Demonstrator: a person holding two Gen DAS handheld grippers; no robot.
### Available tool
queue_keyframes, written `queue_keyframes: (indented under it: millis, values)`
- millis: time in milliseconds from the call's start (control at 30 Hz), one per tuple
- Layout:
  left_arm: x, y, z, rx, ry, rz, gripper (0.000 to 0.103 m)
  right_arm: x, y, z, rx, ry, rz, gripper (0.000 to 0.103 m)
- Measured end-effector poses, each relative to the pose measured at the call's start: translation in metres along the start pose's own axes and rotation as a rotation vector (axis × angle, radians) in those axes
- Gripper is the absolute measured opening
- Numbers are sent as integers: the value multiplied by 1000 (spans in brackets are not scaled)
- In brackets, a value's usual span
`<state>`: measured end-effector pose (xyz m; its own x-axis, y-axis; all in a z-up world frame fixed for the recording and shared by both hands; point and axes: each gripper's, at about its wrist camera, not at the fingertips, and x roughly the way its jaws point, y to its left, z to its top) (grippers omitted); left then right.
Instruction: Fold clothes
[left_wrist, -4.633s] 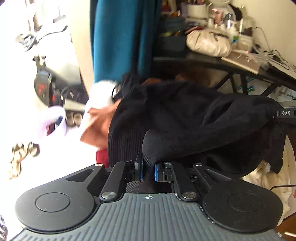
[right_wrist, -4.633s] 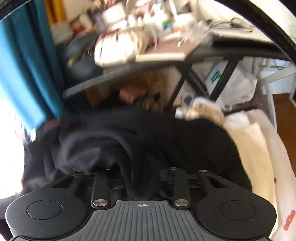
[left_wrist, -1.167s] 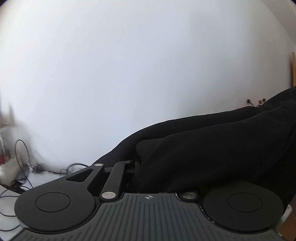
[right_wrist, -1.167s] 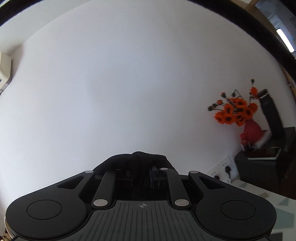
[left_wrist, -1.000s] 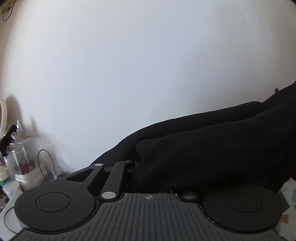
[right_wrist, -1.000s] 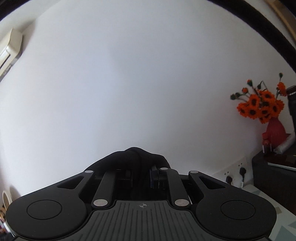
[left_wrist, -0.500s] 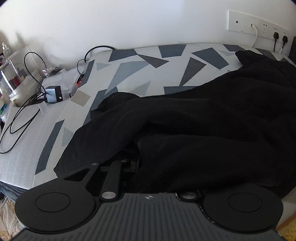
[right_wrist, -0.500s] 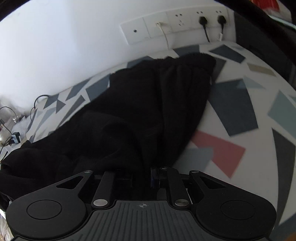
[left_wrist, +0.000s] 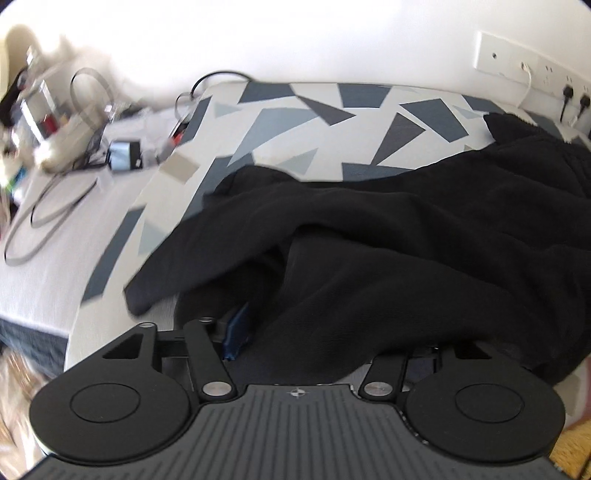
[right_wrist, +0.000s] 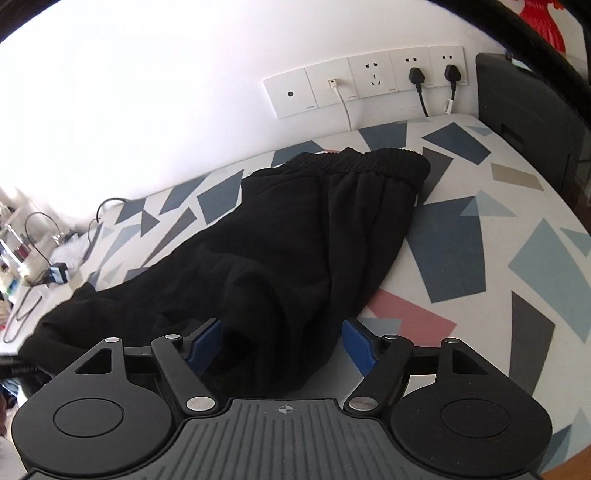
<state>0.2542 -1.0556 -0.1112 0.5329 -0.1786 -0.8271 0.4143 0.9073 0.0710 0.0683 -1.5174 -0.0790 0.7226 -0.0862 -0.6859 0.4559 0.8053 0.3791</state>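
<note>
Black trousers (right_wrist: 303, 236) spread on patterned bed (right_wrist: 480, 236), right gripper (right_wrist: 282, 341) jaws opening, cloth loose between them, left gripper (left_wrist: 325, 332) jaws opening, cloth draped over them

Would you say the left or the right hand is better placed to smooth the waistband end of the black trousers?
Right, probably: the elastic waistband of the black trousers lies straight ahead of the right gripper, whose jaws are opening.

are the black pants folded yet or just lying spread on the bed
Not folded: the black pants lie spread and rumpled on the patterned bed, waistband toward the wall.
</note>
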Motion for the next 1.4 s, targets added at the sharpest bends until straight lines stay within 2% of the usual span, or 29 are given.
queue_keyframes:
  millis: [100,200,300,367,467,567,600,667,733,900,967,1033,1133,1167,1267,1333,1400]
  values:
    - [-4,10,-7,-77,17,-19,64,-5,3,5,33,-23,35,70]
    - [2,13,-8,-123,31,-34,69,1,15,10,23,-62,52,78]
    - [13,10,-7,-136,45,-30,70,20,27,21,-16,-104,16,89]
    - [23,4,-5,-120,56,-11,70,39,33,31,-18,-132,-39,96]
    - [37,-8,-1,-62,59,34,70,79,38,45,18,-70,-122,92]
    - [49,-13,7,-14,41,80,68,118,52,40,2,70,-153,81]
    - [53,-14,10,-1,35,94,67,129,59,35,-21,113,-173,80]
    - [65,-10,20,6,33,106,67,140,73,22,-94,105,-229,79]
    - [78,-6,33,13,30,107,67,148,86,15,-138,91,-249,72]
    - [118,11,81,17,10,87,67,185,112,26,-146,75,-257,75]
    - [132,21,101,4,16,68,67,206,122,36,-165,60,-264,82]
    - [136,33,117,-8,32,28,68,223,129,48,-177,50,-277,82]
    - [130,56,129,-28,59,-59,71,231,130,61,-128,57,-278,82]
    - [125,65,131,-43,74,-90,72,229,128,63,-96,66,-264,81]
    - [106,98,133,-172,179,-177,72,204,118,74,12,66,-190,80]
    - [95,115,140,-239,150,-231,76,179,108,83,71,-16,-178,89]
    - [91,129,150,-298,114,-262,85,166,96,95,153,-92,-201,92]
